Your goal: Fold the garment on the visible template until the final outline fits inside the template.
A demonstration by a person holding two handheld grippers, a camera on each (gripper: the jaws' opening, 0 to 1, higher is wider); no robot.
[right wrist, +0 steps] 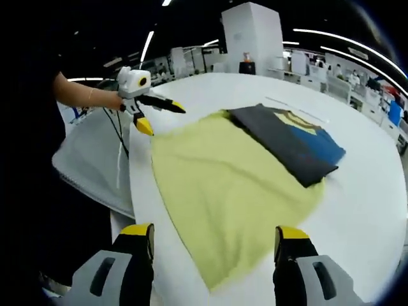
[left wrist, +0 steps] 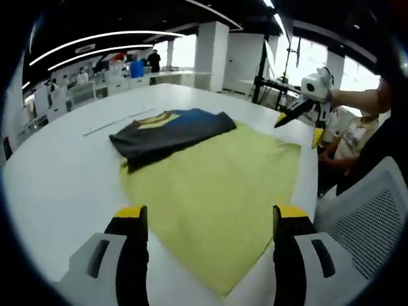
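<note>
Nearest, left tongs (left wrist: 207, 220) spread wide, gripping nothing, above the yellow-green template (left wrist: 220, 191) flat on the white table (left wrist: 57, 185). Folded dark garment (left wrist: 169, 134), blue and yellow panels showing, across the template's far edge, partly off it onto the table. Right tongs (right wrist: 213, 239) likewise parted and empty over the template's near corner. Beside the table, a white mesh chair (left wrist: 366, 217).

Both grippers: white housings, black fingers (left wrist: 134, 255), yellow tips; person in dark clothing (right wrist: 32, 159).
</note>
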